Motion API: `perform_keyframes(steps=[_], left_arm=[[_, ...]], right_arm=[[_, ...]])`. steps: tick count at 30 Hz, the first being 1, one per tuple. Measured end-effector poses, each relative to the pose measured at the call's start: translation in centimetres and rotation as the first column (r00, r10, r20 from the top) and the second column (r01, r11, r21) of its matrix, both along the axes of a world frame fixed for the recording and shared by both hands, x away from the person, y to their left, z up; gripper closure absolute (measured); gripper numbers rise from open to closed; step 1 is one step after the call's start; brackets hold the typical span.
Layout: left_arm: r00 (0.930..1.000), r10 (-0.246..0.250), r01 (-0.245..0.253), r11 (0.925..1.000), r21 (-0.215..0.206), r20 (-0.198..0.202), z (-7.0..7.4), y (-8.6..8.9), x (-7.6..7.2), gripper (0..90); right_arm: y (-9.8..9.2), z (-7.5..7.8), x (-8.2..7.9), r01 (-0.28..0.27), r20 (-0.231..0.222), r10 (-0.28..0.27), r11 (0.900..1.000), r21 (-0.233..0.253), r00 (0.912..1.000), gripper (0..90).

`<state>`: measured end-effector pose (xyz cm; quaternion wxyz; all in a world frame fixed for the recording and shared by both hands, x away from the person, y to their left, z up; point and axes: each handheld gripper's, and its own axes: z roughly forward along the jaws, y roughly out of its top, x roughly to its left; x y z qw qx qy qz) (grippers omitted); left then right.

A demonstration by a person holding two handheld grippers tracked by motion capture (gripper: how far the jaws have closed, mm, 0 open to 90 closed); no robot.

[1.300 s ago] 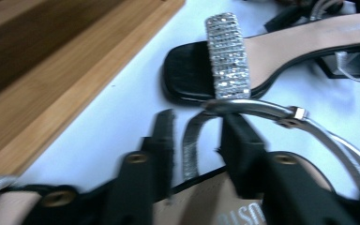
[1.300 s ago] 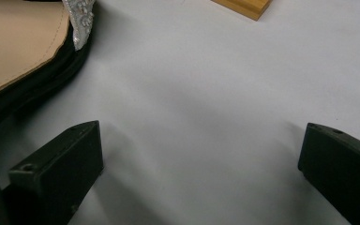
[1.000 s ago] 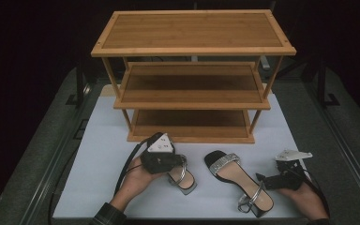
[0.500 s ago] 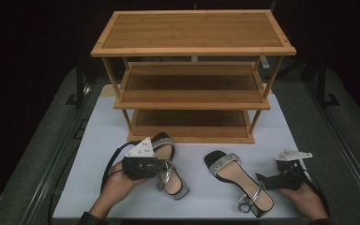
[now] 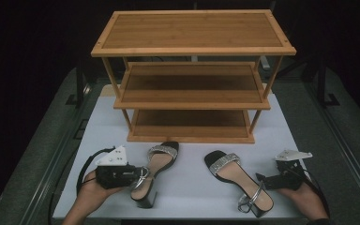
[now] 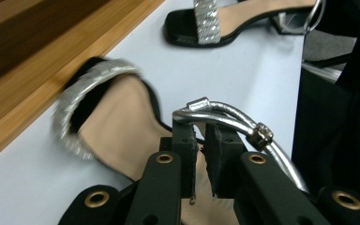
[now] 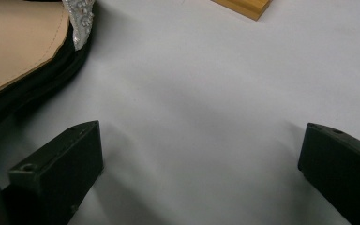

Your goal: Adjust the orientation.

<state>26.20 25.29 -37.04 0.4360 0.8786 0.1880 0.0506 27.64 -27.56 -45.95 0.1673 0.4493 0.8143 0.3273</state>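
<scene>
Left gripper (image 6: 200, 140) clenched on the left sandal's (image 5: 154, 171) silver ankle strap (image 6: 229, 119): smooth metallic tube with a small buckle, looped over the jaw tips. Sandal: tan insole, black sole, block heel, glittery toe band ahead-left of the jaws. Rack (image 5: 192, 75) edge, bamboo with visible grain, runs just beyond the toe; open white desk (image 5: 192, 183) to the gripper's right. Left hand (image 5: 91, 192) low, gripper lying level, pointing right across the desk.

Right gripper (image 7: 201, 168) released, jaws wide apart, smooth bare desk between them. Right sandal (image 5: 239, 180) just beside its left jaw, apart. Right hand (image 5: 304, 199) rests at the desk's near edge, gripper pointing left.
</scene>
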Motion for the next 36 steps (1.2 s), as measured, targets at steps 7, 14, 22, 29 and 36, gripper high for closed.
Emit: perform_keyframes(steps=[7, 14, 22, 29, 36], left_arm=[[0.9976, 0.063, -0.065, 0.9967, 0.049, 0.028, 0.1, 2.6, 0.0, 82.5], [0.9985, 0.055, -0.054, 0.9937, 0.099, -0.006, -1.0, 3.3, 0.1, 74.0], [0.9993, 0.038, -0.038, 0.9940, 0.102, 0.002, -1.1, 3.8, -0.1, 50.8], [0.9981, 0.061, -0.060, 0.9933, 0.099, -0.010, -1.3, 5.0, 0.1, 45.4], [0.9893, 0.146, -0.146, 0.9886, 0.038, 0.006, -0.9, 6.9, 0.2, 42.0]], right_arm=[[0.0, 0.0, 0.0, 0.000, -0.001, 0.000, 1.000, -0.001, 1.0000, 0.0], [0.0, 0.0, 0.0, 0.000, -0.002, 0.000, 1.000, -0.001, 1.0000, 0.0], [0.0, 0.0, 0.0, 0.000, -0.001, 0.000, 1.000, -0.001, 1.0000, 0.0], [0.0, 0.0, 0.0, 0.000, -0.002, 0.000, 1.000, -0.001, 1.0000, 0.0], [0.0, 0.0, 0.0, 0.000, -0.002, 0.000, 1.000, -0.001, 1.0000, 0.0]])
